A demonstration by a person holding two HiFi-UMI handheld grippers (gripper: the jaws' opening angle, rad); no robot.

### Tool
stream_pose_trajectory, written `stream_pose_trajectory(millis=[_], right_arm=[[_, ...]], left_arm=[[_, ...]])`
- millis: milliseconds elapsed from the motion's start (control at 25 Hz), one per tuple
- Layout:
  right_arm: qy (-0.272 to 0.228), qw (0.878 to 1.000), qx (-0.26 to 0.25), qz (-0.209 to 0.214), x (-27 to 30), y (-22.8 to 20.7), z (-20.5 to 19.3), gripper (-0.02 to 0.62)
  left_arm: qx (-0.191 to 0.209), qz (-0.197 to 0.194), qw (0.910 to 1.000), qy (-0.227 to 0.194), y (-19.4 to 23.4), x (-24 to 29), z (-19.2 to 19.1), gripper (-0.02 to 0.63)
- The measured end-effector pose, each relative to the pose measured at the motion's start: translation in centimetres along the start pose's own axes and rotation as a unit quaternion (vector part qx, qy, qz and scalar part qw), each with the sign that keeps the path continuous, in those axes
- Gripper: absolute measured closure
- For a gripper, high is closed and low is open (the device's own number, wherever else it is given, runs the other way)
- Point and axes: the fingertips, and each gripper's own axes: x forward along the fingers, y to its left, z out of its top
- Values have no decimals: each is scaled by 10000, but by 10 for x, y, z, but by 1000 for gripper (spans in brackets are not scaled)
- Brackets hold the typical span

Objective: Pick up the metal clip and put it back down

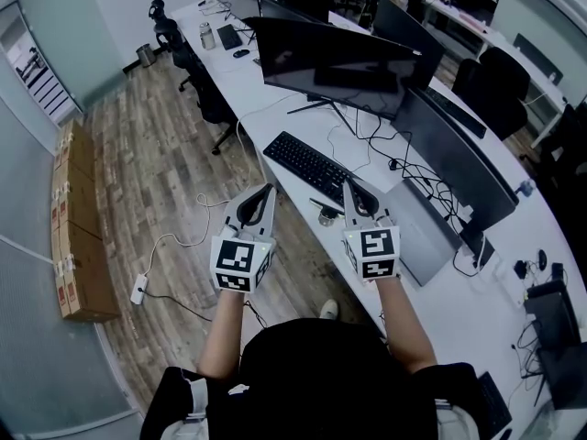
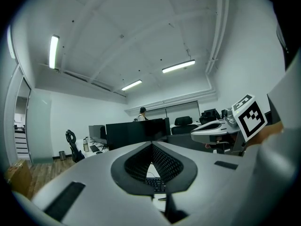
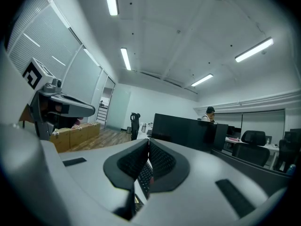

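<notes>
In the head view a small dark metal clip [image 1: 326,215] lies on the white desk [image 1: 275,122] near its front edge, just in front of the black keyboard [image 1: 307,166]. My left gripper [image 1: 269,191] hovers off the desk edge to the clip's left, jaws together and nothing between them. My right gripper [image 1: 349,182] hangs just right of the clip and above it, also shut and empty. In the left gripper view the jaws [image 2: 151,146] meet at the tips, with the keyboard [image 2: 155,183] showing through the gap below. The right gripper view shows its tips [image 3: 147,141] touching.
A large dark monitor [image 1: 335,62] stands behind the keyboard. A closed grey laptop [image 1: 417,227] and tangled cables [image 1: 404,168] lie to the right. Office chairs [image 1: 206,99], cardboard boxes [image 1: 78,218] and a power strip [image 1: 139,289] are on the wooden floor at left.
</notes>
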Motion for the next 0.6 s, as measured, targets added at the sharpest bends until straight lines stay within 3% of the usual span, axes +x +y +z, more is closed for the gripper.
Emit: stream_pose_trajectory(millis=[600], right_arm=[[114, 9999, -69, -20, 2, -5, -9, 571]], left_arm=[[-67, 23, 10000, -28, 1, 5, -2, 592]])
